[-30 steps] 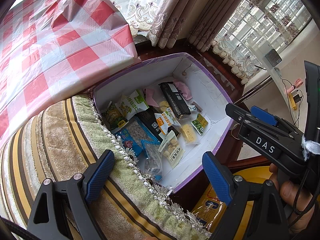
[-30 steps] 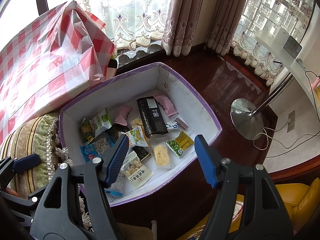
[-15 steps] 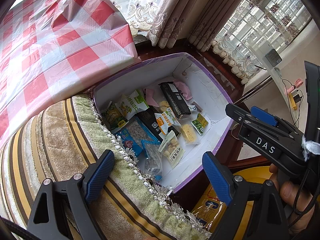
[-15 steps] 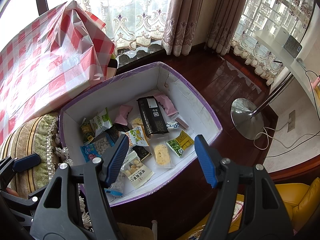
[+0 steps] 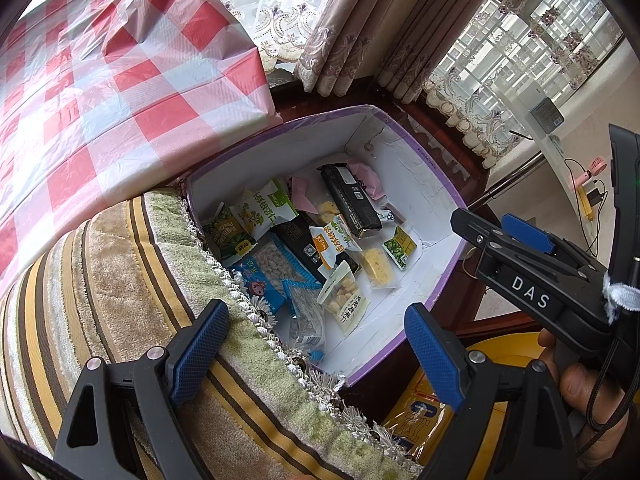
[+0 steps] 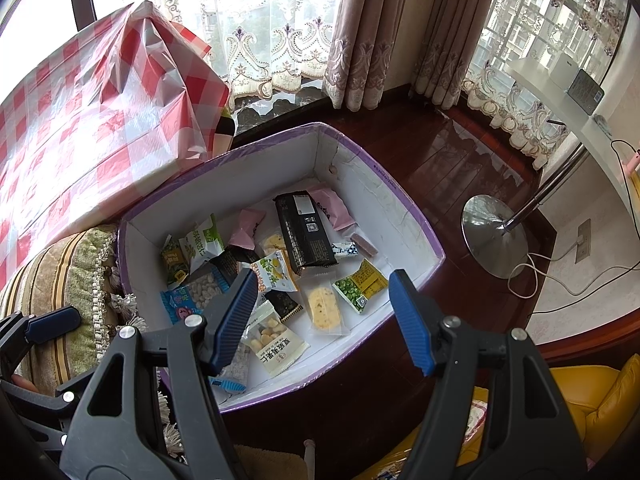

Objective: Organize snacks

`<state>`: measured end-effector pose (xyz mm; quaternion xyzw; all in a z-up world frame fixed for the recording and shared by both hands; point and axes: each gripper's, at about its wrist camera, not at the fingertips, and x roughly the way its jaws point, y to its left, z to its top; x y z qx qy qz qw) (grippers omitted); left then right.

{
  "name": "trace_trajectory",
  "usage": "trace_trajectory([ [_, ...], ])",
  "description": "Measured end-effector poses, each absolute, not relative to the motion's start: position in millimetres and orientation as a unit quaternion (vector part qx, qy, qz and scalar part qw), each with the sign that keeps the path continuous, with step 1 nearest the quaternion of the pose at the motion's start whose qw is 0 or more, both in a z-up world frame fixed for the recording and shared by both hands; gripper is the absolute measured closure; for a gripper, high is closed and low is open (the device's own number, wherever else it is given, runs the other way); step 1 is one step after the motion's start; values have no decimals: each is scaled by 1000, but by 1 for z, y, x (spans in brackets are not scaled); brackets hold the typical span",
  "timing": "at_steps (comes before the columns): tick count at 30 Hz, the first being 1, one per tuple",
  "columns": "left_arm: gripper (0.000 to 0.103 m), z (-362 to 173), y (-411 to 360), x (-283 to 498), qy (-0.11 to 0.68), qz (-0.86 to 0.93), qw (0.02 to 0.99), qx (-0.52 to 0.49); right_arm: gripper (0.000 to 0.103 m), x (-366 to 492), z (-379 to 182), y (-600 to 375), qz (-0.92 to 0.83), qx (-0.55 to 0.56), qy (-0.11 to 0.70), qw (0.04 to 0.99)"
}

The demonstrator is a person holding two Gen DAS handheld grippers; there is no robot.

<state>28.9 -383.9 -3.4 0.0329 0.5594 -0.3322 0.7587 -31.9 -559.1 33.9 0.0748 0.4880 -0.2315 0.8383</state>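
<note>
A white box with a purple rim (image 5: 404,132) (image 6: 404,208) stands on the dark wooden floor, holding several snack packets. Among them lie a long black packet (image 5: 350,200) (image 6: 306,232), a pink packet (image 6: 248,226), a blue packet of nuts (image 5: 264,276) (image 6: 192,294) and a clear bag with a yellow cake (image 5: 378,266) (image 6: 324,308). My left gripper (image 5: 316,346) hovers open over the box's near edge and a striped cushion, nothing between its blue pads. My right gripper (image 6: 324,320) hangs open above the box's near side, also empty; it also shows in the left wrist view (image 5: 504,228).
A striped, fringed cushion (image 5: 100,280) borders the box on the left. A red-checked plastic cloth (image 5: 100,80) covers something behind it. A chrome stand base (image 6: 494,236) with cables sits on the floor at right. Yellow upholstery (image 6: 592,400) lies at the lower right. Curtains hang behind.
</note>
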Motion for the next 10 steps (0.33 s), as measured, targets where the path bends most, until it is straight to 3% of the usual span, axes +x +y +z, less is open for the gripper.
trace_trajectory([
  [10, 12, -4, -382, 29, 538, -343, 769, 23, 32, -33, 36, -563, -233, 78, 485, 839],
])
